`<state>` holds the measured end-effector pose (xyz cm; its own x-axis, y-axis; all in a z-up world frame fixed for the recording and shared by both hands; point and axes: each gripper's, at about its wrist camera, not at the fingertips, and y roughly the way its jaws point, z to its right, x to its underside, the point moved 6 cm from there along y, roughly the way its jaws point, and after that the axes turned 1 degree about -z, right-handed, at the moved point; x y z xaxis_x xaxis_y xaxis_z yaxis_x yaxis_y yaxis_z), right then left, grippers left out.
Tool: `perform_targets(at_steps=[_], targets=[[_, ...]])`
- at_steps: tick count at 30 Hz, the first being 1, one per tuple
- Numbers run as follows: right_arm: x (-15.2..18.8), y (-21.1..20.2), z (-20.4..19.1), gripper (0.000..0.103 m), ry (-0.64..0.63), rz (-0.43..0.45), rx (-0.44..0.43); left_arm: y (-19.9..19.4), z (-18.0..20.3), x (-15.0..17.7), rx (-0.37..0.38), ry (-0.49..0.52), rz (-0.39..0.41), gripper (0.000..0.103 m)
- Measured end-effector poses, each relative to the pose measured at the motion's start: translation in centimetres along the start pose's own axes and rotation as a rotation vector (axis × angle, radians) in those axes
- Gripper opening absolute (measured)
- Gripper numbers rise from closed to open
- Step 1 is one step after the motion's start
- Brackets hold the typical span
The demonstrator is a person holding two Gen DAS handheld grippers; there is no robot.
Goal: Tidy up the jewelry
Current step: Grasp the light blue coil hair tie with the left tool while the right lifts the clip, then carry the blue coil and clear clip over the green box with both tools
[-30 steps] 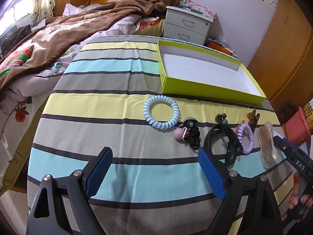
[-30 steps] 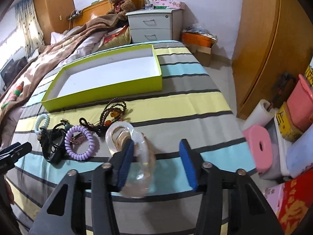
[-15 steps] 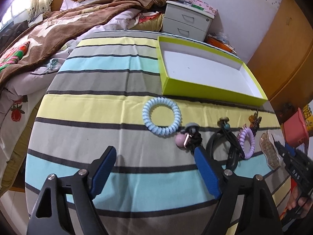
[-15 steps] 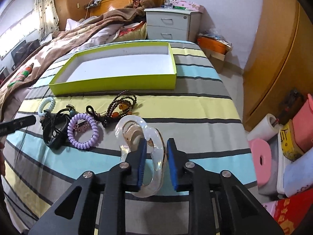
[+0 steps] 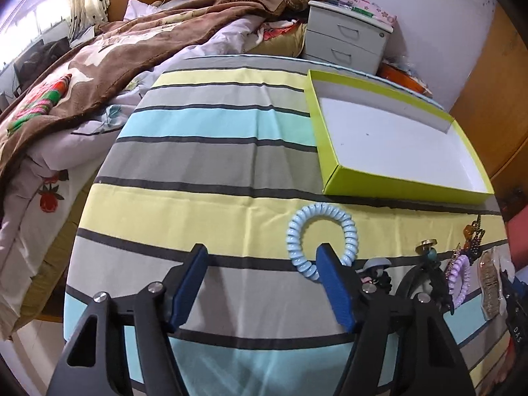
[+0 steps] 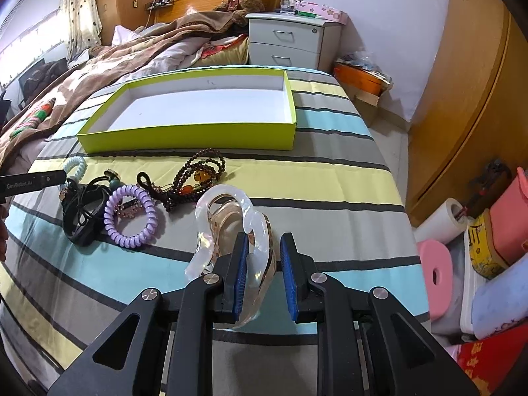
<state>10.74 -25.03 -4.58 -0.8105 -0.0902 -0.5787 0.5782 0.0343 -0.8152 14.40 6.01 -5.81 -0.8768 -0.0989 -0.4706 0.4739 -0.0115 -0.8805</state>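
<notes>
Right wrist view: my right gripper stands wider than half a second ago, left pad touching the clear hair clip, right pad apart from it. Clip rests on the striped cloth, near the green box. Left gripper, wide open and empty, has advanced to the blue coil tie.

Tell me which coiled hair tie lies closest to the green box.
The light blue coiled hair tie, lying alone at the left end of the row just below the green box. The purple coiled tie sits farther back, among the black bands.
</notes>
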Motion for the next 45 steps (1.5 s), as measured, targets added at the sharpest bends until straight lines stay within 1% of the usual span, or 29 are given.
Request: perform_targets(at_steps=[6,9,12,15,17,18,20,21,22,23,25,29,36,45], targets=[[-0.1,0.1,0.0,0.021,-0.002,-0.002,-0.001,0.3,0.3,0.2,-0.032,0.011,-0.012,0.067],[-0.1,0.1,0.0,0.021,0.005,-0.003,0.0,0.3,0.5,0.3,-0.064,0.014,-0.011,0.07],[-0.2,0.3,0.3,0.021,0.031,0.002,-0.007,0.3,0.3,0.4,-0.061,0.003,-0.008,0.07],[-0.2,0.3,0.4,0.021,0.038,0.008,-0.008,0.2,0.3,0.4,-0.061,-0.003,0.002,0.068],[-0.2,0.3,0.5,0.021,0.041,0.009,-0.01,0.0,0.5,0.5,-0.053,0.0,0.019,0.053],[-0.3,0.3,0.5,0.021,0.045,0.012,-0.011,-0.1,0.7,0.6,-0.051,0.007,0.025,0.05],[-0.2,0.3,0.5,0.021,0.048,0.014,-0.013,-0.2,0.9,0.6,-0.042,0.011,0.033,0.038],[-0.2,0.2,0.5,0.02,0.049,0.017,-0.015,-0.3,1.0,0.6,-0.037,0.008,0.037,0.037],[-0.1,0.1,0.4,0.019,0.049,0.021,-0.016,-0.3,1.0,0.6,-0.037,0.003,0.04,0.031],[-0.1,0.1,0.5,0.018,0.05,0.023,-0.017,-0.4,0.9,0.7,-0.03,-0.006,0.044,0.022],[-0.1,0.1,0.5,0.015,0.055,0.025,-0.018,-0.5,1.1,0.7,0.006,-0.009,0.043,0.013],[0.0,-0.1,0.6,0.014,0.058,0.032,-0.019,-0.6,1.2,0.8,0.017,-0.007,0.048,0.01],[-0.1,-0.8,0.7,0.014,0.063,0.058,-0.017,-1.8,1.2,0.7,0.033,-0.011,0.082,0.01],[-1.2,-2.2,0.8,0.014,0.067,0.101,-0.016,-3.5,1.0,0.1,0.056,-0.027,0.117,0.01]])
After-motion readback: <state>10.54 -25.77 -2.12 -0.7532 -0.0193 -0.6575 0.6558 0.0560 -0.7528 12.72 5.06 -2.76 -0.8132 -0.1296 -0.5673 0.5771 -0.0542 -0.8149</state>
